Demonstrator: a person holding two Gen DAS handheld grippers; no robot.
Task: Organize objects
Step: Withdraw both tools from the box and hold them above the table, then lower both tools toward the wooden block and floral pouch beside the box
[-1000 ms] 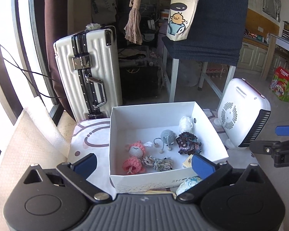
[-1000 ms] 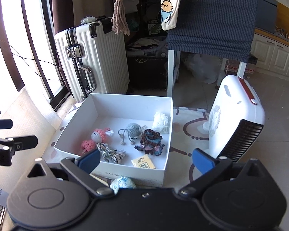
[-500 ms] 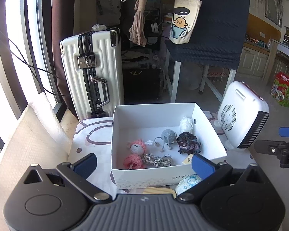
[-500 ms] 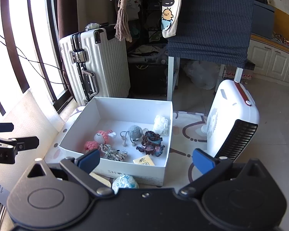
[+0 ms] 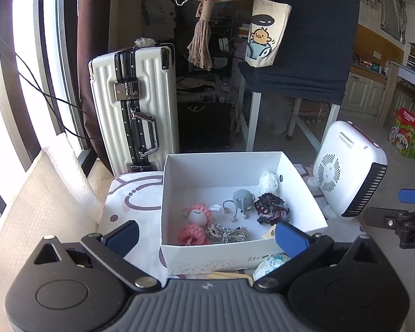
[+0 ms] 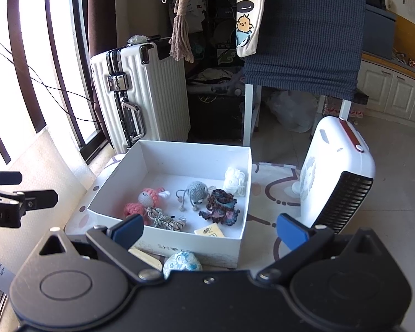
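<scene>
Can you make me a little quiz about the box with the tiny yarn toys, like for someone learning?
1. True or false: the pink doll lies inside the white box.
2. Which thing sits outside the box, just in front of its near wall? A) the grey elephant B) the blue-and-white ball C) the white yarn puff
3. Fill in: both the left tool and the right tool are ____ and hold nothing.

Key
1. True.
2. B.
3. Open.
</scene>
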